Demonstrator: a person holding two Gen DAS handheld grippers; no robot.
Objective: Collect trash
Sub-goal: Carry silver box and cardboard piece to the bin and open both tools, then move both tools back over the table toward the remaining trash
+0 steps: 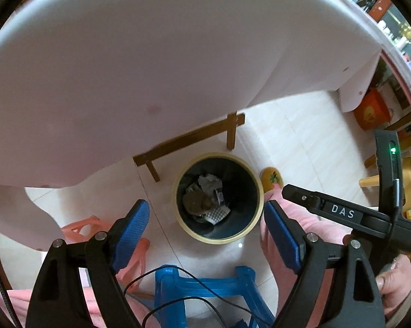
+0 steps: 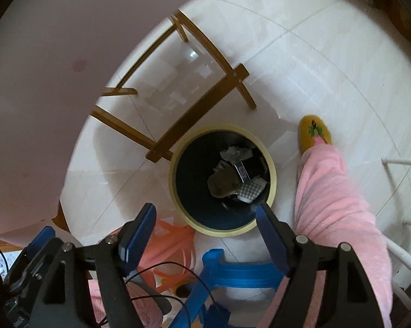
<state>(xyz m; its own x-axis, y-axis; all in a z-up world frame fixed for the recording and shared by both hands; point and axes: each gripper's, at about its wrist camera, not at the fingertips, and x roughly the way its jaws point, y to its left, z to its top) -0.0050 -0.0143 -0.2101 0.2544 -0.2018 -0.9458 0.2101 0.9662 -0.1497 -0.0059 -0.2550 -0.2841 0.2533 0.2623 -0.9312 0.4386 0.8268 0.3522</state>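
**Both grippers wide apart over the trash bin**

The left gripper (image 1: 206,227) points down toward the floor, its blue-padded fingers (image 1: 130,229) spread wide with nothing between them. Past the gap between the pads stands the trash bin (image 1: 256,191), a round dark container with a pale yellow rim, upright on the white tiled floor (image 1: 301,136) with its mouth open straight up at the camera. It sits ahead of the fingertips and slightly toward the right finger, below the gripper rather than between the pads. Inside lies the trash (image 1: 205,196): crumpled white paper, a brownish lump and a checkered scrap, heaped at the bottom. A white table edge (image 1: 123,54) fills the upper view, with a brown wooden frame (image 1: 189,139) beneath it just beside the bin. At the right, the other gripper's black body marked "DAS" is in view, held in a hand (image 1: 396,281).

The right gripper (image 2: 205,218) is likewise tilted downward, fingers (image 2: 135,232) held wide and empty. The same bin (image 2: 178,147) lies just beyond the tips, nearer the right finger, whose tip overlaps the rim in the picture. The trash (image 2: 232,175) rests at the bin's bottom. A blue plastic stool (image 2: 241,270) stands below the fingers, and a pink-trousered leg (image 2: 336,213) ending in a yellow slipper (image 2: 314,131) stands just right of the bin.
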